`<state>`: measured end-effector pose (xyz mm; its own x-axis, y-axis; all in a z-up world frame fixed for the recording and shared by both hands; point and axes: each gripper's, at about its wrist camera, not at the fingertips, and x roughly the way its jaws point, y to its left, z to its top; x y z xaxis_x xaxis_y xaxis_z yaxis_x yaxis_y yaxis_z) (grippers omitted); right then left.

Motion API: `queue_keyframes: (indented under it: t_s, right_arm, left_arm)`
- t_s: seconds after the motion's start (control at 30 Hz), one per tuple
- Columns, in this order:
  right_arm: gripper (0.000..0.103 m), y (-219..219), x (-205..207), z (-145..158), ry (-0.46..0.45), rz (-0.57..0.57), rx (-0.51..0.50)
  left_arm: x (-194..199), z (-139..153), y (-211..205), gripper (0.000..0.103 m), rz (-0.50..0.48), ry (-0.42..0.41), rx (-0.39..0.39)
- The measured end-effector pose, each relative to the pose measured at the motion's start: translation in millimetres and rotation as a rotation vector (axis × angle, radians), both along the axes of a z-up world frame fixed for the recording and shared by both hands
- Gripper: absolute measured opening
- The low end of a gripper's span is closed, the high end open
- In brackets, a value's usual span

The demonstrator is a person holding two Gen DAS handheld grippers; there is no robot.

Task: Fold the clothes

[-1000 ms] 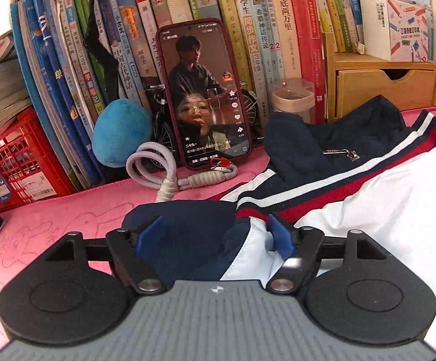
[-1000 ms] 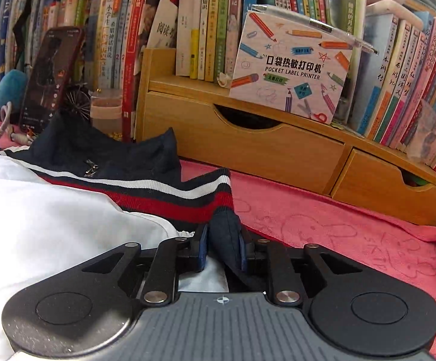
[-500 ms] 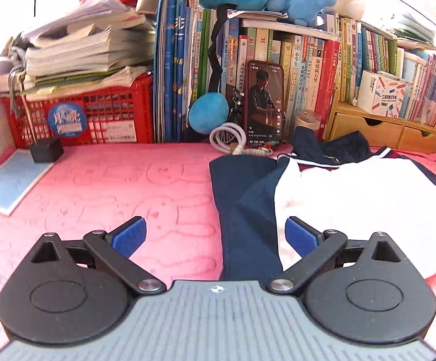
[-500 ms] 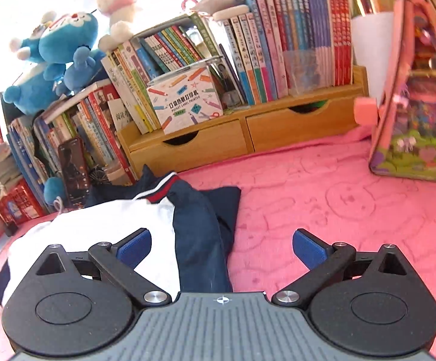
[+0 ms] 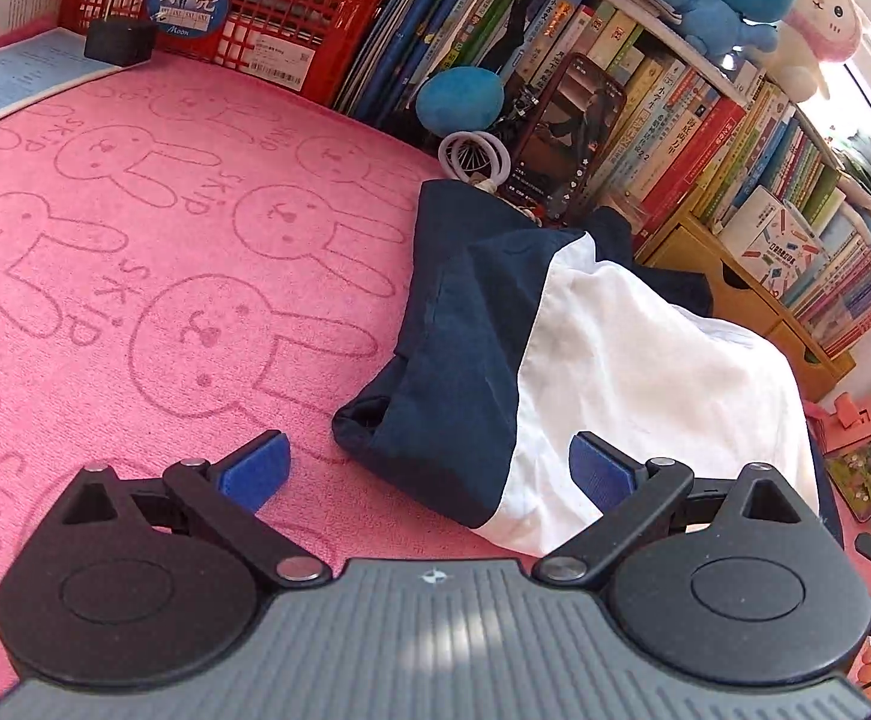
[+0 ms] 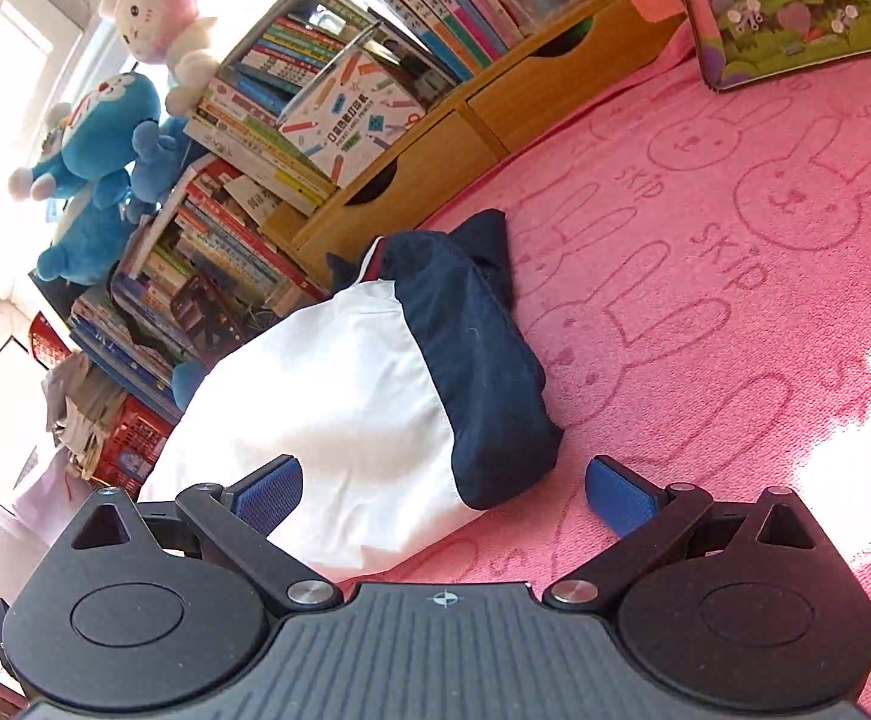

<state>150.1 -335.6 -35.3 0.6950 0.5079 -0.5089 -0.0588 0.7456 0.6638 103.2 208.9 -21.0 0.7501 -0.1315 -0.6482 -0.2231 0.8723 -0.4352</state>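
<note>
The navy-and-white cloth jacket (image 5: 603,360) lies partly folded on the pink rabbit-print towel (image 5: 135,228) that covers the tabletop, its sleeves tucked in along both sides so that it forms a long bundle. Its long axis runs away from both cameras, from the near hem towards the collar end beside the wooden drawer shelf (image 6: 435,138) and the row of books.

The left gripper (image 5: 429,471) hovers above the near hem with its blue-padded fingers (image 5: 255,468) spread wide and holding nothing; the navy left edge of the bundle sits between them and slightly ahead. The right gripper (image 6: 444,489) is likewise wide apart and empty, and the near navy corner of the jacket (image 6: 495,420) falls right between its fingers, just ahead of them.

Both grippers stand at the same near end, one at each corner, neither clearly closer. Judging from this, the next fold probably carries the near hem forward along the long axis towards the collar, which calls for both corners to be pinched evenly.
</note>
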Motion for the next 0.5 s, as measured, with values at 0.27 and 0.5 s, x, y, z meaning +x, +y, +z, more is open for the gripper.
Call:
queue_keyframes:
  t_s: [0.27,0.5]
  right_arm:
    - [0.093,30.8,22.3,-1.4,-0.041,-0.061,-0.092]
    - [0.032,23.8,35.4,-13.2,-0.012,-0.169,-0.067]
  left_arm:
    - [23.2,-2.8,-21.4,0.066,0.086,-0.027,0.126]
    - [32.9,-6.1,-37.4,0.073,0.153,-0.05,0.158]
